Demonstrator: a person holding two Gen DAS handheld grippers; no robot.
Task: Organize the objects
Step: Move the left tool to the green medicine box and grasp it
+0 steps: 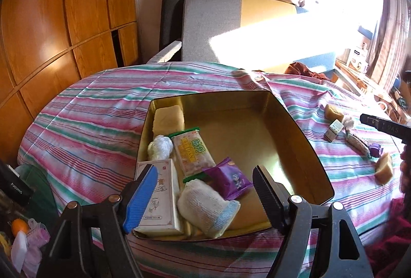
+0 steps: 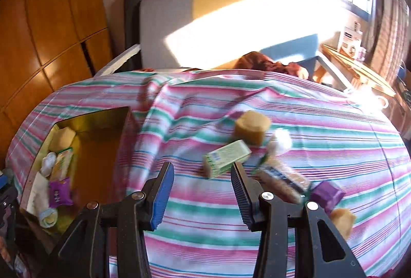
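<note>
A gold tin [image 1: 303, 129] lies open on the striped bedspread [image 1: 84, 124]. In it are a yellow block [image 1: 168, 118], a white wrapped ball [image 1: 160, 147], a green-edged snack packet [image 1: 194, 152], a purple packet [image 1: 228, 179], a white box [image 1: 161, 198] and a white sock [image 1: 205, 208]. My left gripper [image 1: 205, 171] hangs open above the tin's near side, holding nothing. My right gripper [image 2: 201, 167] is open and empty over the bedspread. Just ahead of it lie a green box [image 2: 226, 158], a brown bun [image 2: 251, 129], a snack packet [image 2: 282, 181] and a purple item [image 2: 327, 194].
A wooden wardrobe [image 1: 51, 21] stands on the left. A grey and yellow headboard [image 1: 213, 18] lies beyond the bed. On the right are a sunlit window, shelves and a white mug [image 2: 382, 101]. Small clutter [image 1: 23, 234] sits by the bed's near left corner.
</note>
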